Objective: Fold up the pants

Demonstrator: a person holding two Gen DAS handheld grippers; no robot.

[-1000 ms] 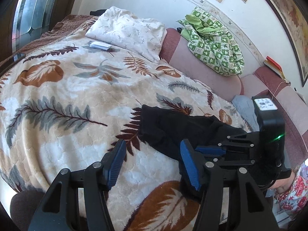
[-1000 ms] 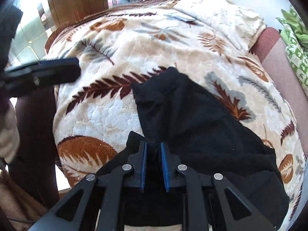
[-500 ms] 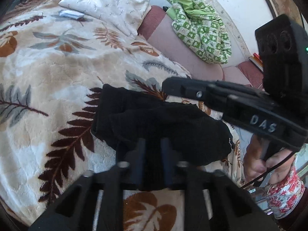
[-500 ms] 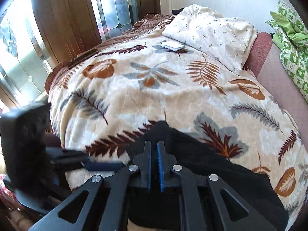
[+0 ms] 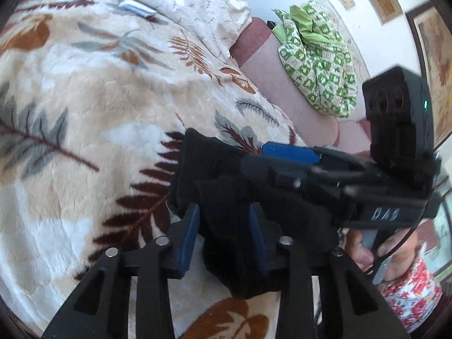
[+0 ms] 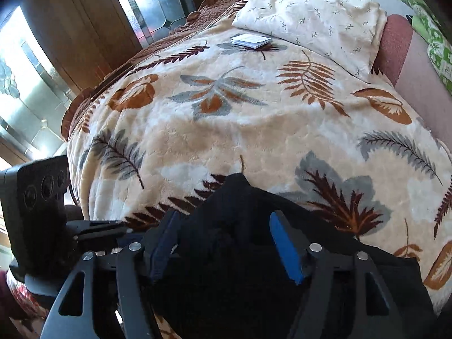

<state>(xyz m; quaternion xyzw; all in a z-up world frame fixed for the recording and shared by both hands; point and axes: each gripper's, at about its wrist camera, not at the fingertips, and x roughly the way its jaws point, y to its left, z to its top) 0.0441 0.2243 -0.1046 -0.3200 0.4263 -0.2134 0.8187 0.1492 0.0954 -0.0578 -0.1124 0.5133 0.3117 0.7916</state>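
Observation:
Black pants (image 5: 226,192) lie folded in a bundle on the leaf-patterned blanket (image 5: 99,99) near the bed's front edge. My left gripper (image 5: 224,234) is open, its blue pads either side of a raised fold of the pants. My right gripper (image 6: 226,243) is open too, with the black pants (image 6: 240,254) bunched between its spread fingers. In the left wrist view the right gripper's body (image 5: 339,180) crosses from the right, just over the pants. In the right wrist view the left gripper's body (image 6: 39,212) shows at the lower left.
A white patterned pillow (image 6: 310,17) and a small white booklet (image 6: 250,40) lie at the bed's far end. A green checked cloth (image 5: 319,65) rests on the pink sofa back (image 5: 282,84). Wooden doors with glass (image 6: 84,42) stand at left.
Both grippers were shut on the pants half a second ago and have now opened. The pants have settled onto the blanket as a folded bundle.

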